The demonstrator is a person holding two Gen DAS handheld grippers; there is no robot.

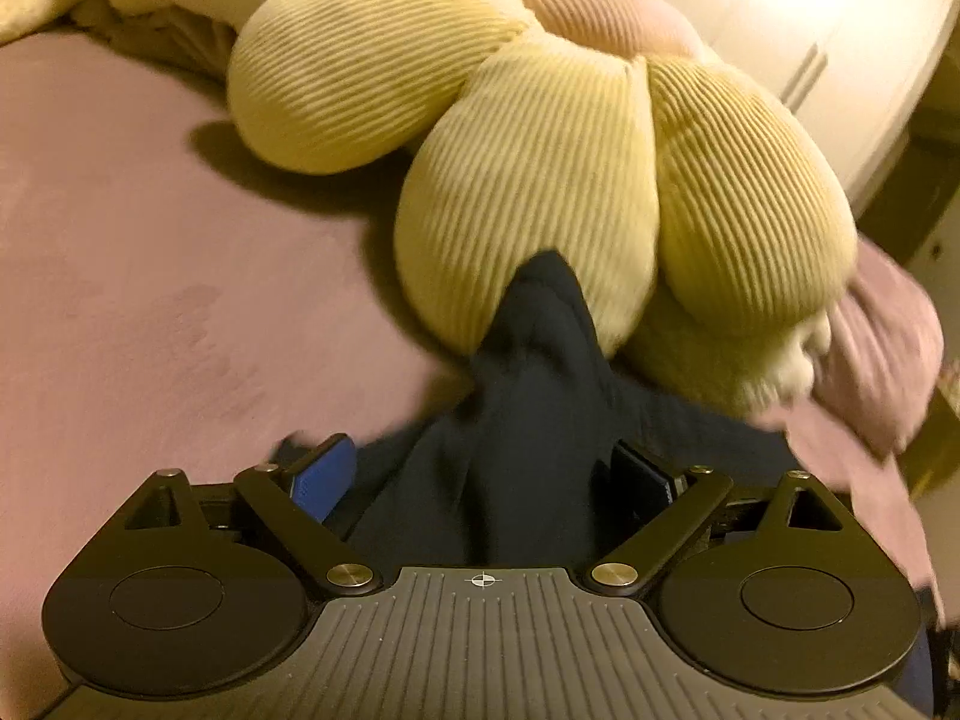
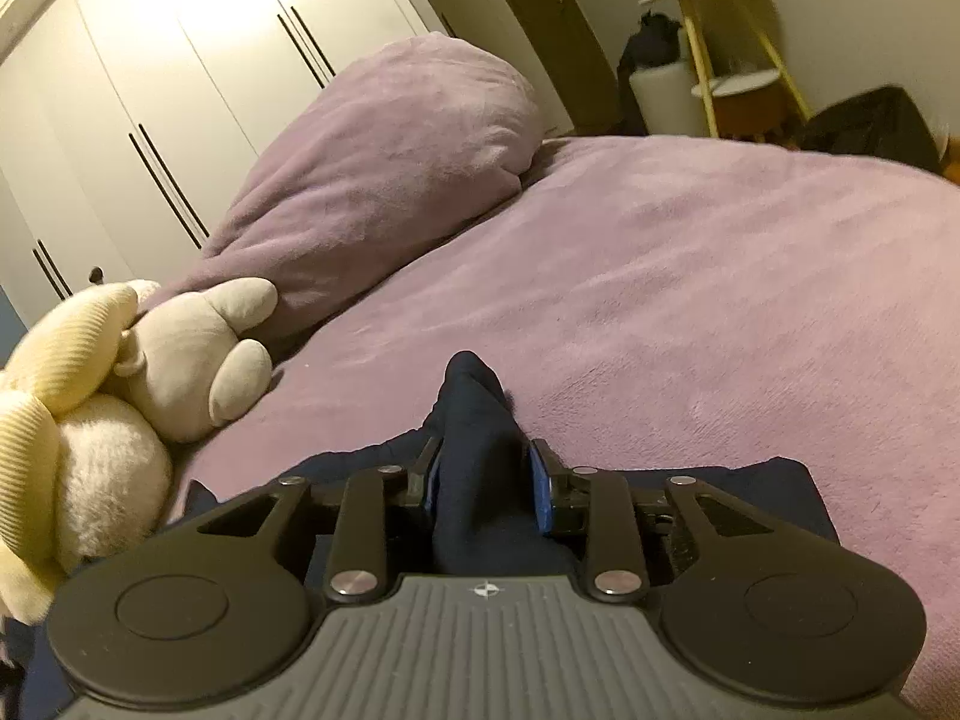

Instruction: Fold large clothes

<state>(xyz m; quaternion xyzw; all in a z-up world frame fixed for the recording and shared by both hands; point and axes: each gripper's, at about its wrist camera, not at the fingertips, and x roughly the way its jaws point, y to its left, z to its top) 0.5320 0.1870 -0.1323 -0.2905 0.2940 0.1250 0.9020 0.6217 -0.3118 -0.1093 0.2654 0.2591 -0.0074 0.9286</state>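
While both grippers are resting low over the purple bedspread (image 2: 690, 276), a dark navy garment (image 1: 528, 420) is lying bunched on it, one ridge of cloth running up between each pair of fingers; the left gripper (image 1: 480, 474) is standing wide apart, its blue pads clear of the fabric that is heaping loosely in the gap, so it is gripping nothing; the right gripper (image 2: 486, 480) is sitting narrow, its pads close on either side of a raised fold of the garment (image 2: 474, 450), though I cannot tell whether they are pressing it; a yellow ribbed flower cushion (image 1: 540, 168) is lying just beyond the left fingers, touching the cloth; a pale plush toy (image 2: 198, 354) is leaning beside a purple pillow (image 2: 384, 168), with white wardrobe doors (image 2: 150, 78) behind.
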